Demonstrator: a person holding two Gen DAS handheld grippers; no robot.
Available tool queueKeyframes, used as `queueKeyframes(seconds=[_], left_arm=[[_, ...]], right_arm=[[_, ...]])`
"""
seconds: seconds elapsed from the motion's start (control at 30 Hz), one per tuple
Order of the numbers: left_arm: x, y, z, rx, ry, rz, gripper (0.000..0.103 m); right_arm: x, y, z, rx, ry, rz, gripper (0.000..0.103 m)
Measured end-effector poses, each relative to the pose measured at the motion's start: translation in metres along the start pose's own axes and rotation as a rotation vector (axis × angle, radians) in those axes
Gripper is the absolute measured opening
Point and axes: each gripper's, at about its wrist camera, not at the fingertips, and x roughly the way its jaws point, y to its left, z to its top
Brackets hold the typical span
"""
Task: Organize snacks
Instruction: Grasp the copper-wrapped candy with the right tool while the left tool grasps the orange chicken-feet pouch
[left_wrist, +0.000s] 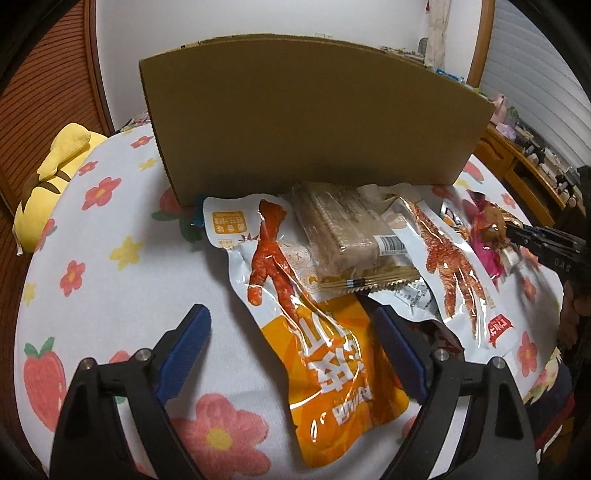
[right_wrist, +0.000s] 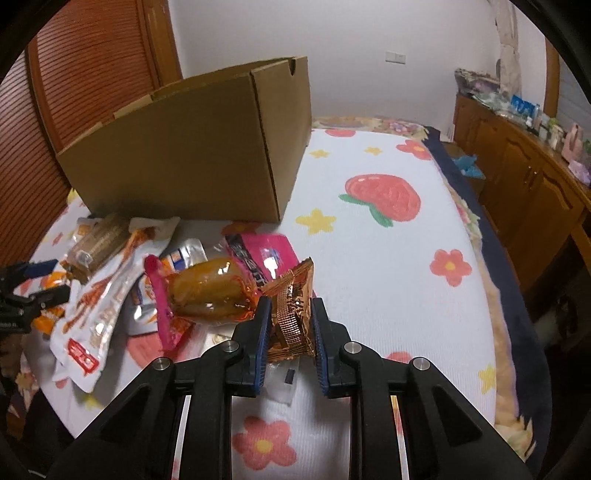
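A pile of snack packets lies on the flowered bedspread (left_wrist: 110, 258) in front of an open cardboard box (left_wrist: 314, 122) (right_wrist: 192, 147). My left gripper (left_wrist: 291, 332) stands open, its blue pads on either side of an orange chicken-foot packet (left_wrist: 325, 354) that rests flat on the spread. Behind it lie a cracker pack (left_wrist: 351, 236) and a second chicken-foot packet (left_wrist: 447, 273) (right_wrist: 99, 295). My right gripper (right_wrist: 290, 310) (left_wrist: 511, 230) is shut on a crinkled copper foil packet (right_wrist: 291, 306). A brown bun packet (right_wrist: 207, 291) and a pink packet (right_wrist: 266, 251) lie just beyond it.
A yellow plush toy (left_wrist: 55, 177) lies at the bed's left edge. A slatted wooden door (right_wrist: 74, 74) stands behind the box. Wooden cabinets (right_wrist: 517, 184) with clutter on top run along the right of the bed. The spread right of the box is open.
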Motion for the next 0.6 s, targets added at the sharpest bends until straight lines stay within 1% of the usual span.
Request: queueKeyframes(seconds=[0.03,0.1,0.13,0.23,0.27,0.3,0.33,0.4,0.43,0.5,0.6], left_arm=[[0.001,0.001,0.001,-0.003,0.007,-0.003,0.089],[0.003,0.002,0.003,-0.008,0.016,-0.019,0.077],[0.004,0.002,0.005,-0.011,0.02,-0.021,0.077],[0.006,0.002,0.008,-0.001,0.026,-0.019,0.07],[0.007,0.001,0.009,-0.001,0.026,-0.022,0.065],[0.006,0.001,0.01,0.002,0.024,-0.026,0.056],[0.006,0.001,0.009,0.009,0.023,-0.028,0.051],[0.004,0.0,0.008,0.03,0.026,-0.03,0.035],[0.002,0.001,0.006,0.045,0.027,-0.026,0.031],[0.0,0.005,0.003,0.045,0.029,-0.033,0.029],[-0.006,0.014,-0.001,0.028,0.026,-0.038,0.028]], right_arm=[[0.002,-0.001,-0.001,-0.002,0.003,-0.009,0.02],[0.004,-0.002,-0.003,0.003,-0.002,-0.013,0.02],[0.004,-0.004,-0.003,0.013,-0.006,-0.006,0.02],[0.004,-0.006,-0.003,0.021,-0.013,-0.009,0.02],[0.004,-0.005,-0.004,0.02,-0.016,-0.014,0.02],[0.003,-0.004,-0.005,0.016,-0.018,-0.021,0.02],[0.003,-0.003,-0.006,0.012,-0.02,-0.027,0.02],[0.002,-0.002,-0.007,0.009,-0.023,-0.03,0.02],[0.002,-0.003,-0.008,0.009,-0.023,-0.03,0.02],[0.002,-0.002,-0.009,0.012,-0.025,-0.028,0.02],[0.001,-0.002,-0.01,0.015,-0.026,-0.027,0.02]])
